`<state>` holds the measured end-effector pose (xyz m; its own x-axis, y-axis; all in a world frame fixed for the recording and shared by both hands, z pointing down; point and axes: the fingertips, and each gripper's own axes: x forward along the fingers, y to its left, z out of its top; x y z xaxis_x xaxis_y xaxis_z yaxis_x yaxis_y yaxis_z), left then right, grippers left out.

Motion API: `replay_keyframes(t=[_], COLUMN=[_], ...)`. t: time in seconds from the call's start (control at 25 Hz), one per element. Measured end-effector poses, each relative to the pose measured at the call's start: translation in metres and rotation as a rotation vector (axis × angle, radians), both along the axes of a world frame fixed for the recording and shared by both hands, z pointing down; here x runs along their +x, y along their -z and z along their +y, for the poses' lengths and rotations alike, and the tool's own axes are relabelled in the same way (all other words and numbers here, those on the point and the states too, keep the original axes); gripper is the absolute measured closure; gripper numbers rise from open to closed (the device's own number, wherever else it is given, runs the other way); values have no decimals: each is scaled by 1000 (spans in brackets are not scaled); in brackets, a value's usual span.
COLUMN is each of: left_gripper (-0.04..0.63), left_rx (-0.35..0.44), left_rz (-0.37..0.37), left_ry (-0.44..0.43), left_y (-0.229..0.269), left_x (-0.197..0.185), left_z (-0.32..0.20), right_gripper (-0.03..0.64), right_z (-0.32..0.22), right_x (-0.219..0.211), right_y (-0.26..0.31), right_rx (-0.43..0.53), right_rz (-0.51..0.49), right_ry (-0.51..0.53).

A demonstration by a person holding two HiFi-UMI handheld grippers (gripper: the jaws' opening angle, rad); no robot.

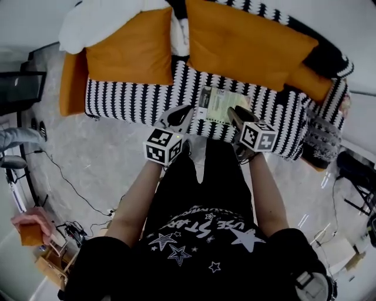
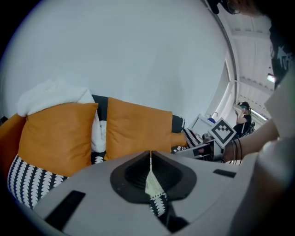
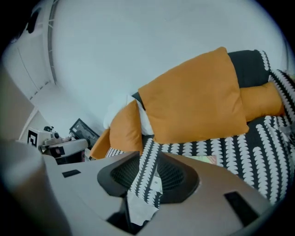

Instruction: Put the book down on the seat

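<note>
The one book [image 1: 216,104] lies flat and face up on the black-and-white patterned seat [image 1: 126,97] of the sofa [image 1: 329,56], close to the seat's front edge and right of its middle. Neither of the two claws holds it. In the head view it shows between them, with the left claw [image 1: 181,115] just off its left side and the right claw [image 1: 234,113] at its right side. The left claw's jaws stand together, with only a hairline slit at the tips, and they hold nothing. A sliver of book and seat shows through the gap lower down in the left gripper view. The right claw's [image 3: 150,154] jaws stand a little apart with nothing gripped. The patterned seat shows through the narrow gap, and one corner of the book [image 3: 203,159] peeks over the right-hand jaw. Each claw carries one marker cube [image 1: 163,147], two in all. Behind the book, two large orange cushions [image 1: 132,47] lean on the sofa back, with one white pillow [image 1: 100,17] above the left one. A grey floor [image 1: 106,159] lies below the sofa, crossed by a dark cable [image 1: 70,182].
</note>
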<state>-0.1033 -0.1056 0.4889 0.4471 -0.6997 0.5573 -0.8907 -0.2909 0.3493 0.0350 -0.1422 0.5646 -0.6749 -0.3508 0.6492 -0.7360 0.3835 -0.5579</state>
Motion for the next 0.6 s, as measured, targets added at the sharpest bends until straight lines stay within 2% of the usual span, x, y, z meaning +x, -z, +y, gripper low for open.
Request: replay_keyframes(t=[0.2,0.4,0.6], left_gripper=[578,578,578], left_rx=[68,133,207], left_rz=[17,32,57], left_ry=[-34,-73,-104], left_y=[36,70,105], left_x=[-5,-7,-11], left_z=[7,12,20], right_gripper=[545,563,569], right_z=[9,23,44], right_x=[-28,-42,-46], right_y=[54,100,137], right_rx=[119,211,271], right_rz=[-41,-47,-77], right_ry=[32,25,-38])
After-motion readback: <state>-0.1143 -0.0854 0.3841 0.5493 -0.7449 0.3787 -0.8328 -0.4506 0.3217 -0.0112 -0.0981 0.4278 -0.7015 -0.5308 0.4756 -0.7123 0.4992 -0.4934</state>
